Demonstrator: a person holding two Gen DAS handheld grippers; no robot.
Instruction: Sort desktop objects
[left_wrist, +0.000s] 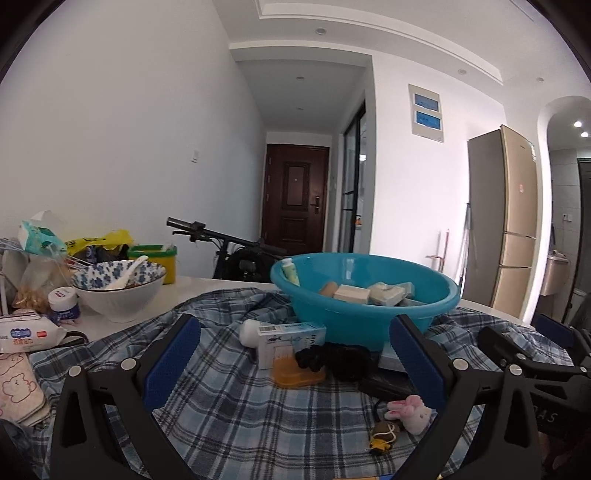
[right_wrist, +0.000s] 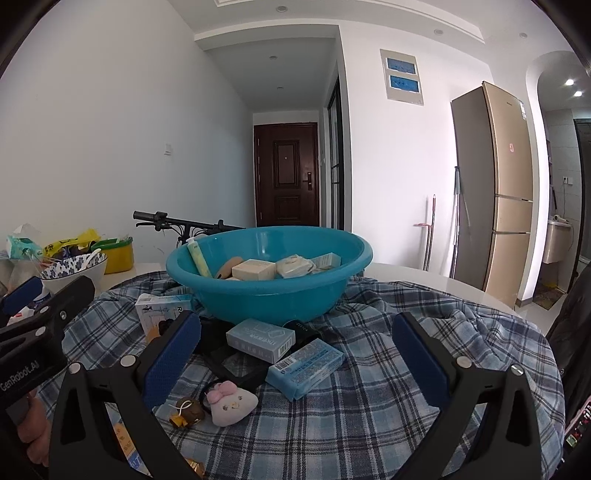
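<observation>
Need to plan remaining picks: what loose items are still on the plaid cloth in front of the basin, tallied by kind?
Boxes: 2, white box, pale blue box
Blue wrapped pack: 1
Plush toys: 2, pink-bow plush, brown charm
Total: 5, as far as visible

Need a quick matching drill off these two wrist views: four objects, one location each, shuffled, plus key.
Objects:
1. pale green tube
2. pink bunny plush
3. white spoon
4. blue wrapped pack

Places:
A. in the blue-flowered bowl
B. leaning on the inner wall of the teal basin
C. flat on the plaid cloth, right of the grey-blue box
D. on the plaid cloth beside the small brown charm

Pairs: 1-B, 2-D, 3-A, 4-C
</observation>
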